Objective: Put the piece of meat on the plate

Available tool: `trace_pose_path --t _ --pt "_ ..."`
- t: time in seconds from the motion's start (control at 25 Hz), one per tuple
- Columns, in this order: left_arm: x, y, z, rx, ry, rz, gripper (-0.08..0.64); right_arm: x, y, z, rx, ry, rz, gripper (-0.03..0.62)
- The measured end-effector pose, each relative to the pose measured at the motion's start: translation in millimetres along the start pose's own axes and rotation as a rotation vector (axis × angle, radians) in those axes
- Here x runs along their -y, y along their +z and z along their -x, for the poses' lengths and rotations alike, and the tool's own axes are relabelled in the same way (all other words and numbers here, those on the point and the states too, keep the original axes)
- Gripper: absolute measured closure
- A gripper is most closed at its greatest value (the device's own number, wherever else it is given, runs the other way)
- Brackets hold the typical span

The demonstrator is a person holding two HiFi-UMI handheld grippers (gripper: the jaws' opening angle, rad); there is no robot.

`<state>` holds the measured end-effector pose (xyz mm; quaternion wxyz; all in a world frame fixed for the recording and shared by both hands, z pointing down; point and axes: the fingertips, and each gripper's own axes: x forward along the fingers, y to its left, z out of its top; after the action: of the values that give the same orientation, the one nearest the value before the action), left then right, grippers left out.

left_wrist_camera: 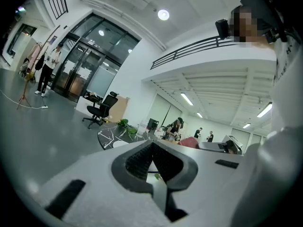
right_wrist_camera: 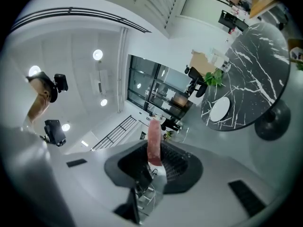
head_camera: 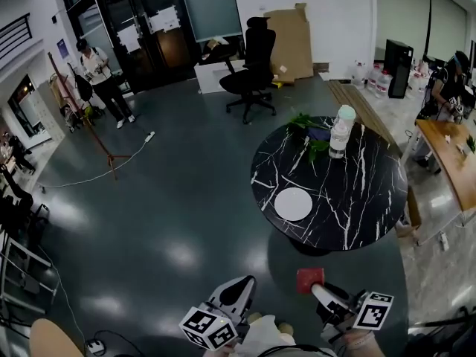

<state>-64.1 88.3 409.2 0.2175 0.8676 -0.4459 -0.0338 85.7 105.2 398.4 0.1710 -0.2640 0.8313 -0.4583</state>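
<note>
A red piece of meat (head_camera: 309,279) sticks up between the jaws of my right gripper (head_camera: 313,288), which is shut on it low in the head view, above the grey floor and short of the table. In the right gripper view the meat (right_wrist_camera: 154,143) stands as a pinkish slab between the pads. The white plate (head_camera: 293,204) lies near the front left edge of the round black marble table (head_camera: 372,199), and it also shows as the plate (right_wrist_camera: 219,109) in the right gripper view. My left gripper (head_camera: 241,287) is beside the right one, shut and holding nothing.
On the table's far side stand a clear bottle (head_camera: 342,132) and a green plant (head_camera: 305,122). Beyond it is a black office chair (head_camera: 253,65). A person (head_camera: 100,76) and a tripod stand (head_camera: 89,129) are at far left. A wooden table (head_camera: 454,158) is at right.
</note>
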Motion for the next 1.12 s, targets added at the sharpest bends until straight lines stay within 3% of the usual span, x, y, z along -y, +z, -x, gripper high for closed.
trace_pose_path --t 0.4,0.84,1.12 --pt "-21 2 -77 -0.029 -0.089 -0.006 0.554 69 37 -19 0.029 -0.124 -0.036 0.511" --pt "-110 10 -181 -0.068 -0.065 0.002 0.554 168 97 -98 -0.014 -0.232 -0.05 0.511" --pt "-159 -1 -221 -0.092 -0.016 0.056 0.554 239 112 -159 -0.142 -0.296 0.009 0.511"
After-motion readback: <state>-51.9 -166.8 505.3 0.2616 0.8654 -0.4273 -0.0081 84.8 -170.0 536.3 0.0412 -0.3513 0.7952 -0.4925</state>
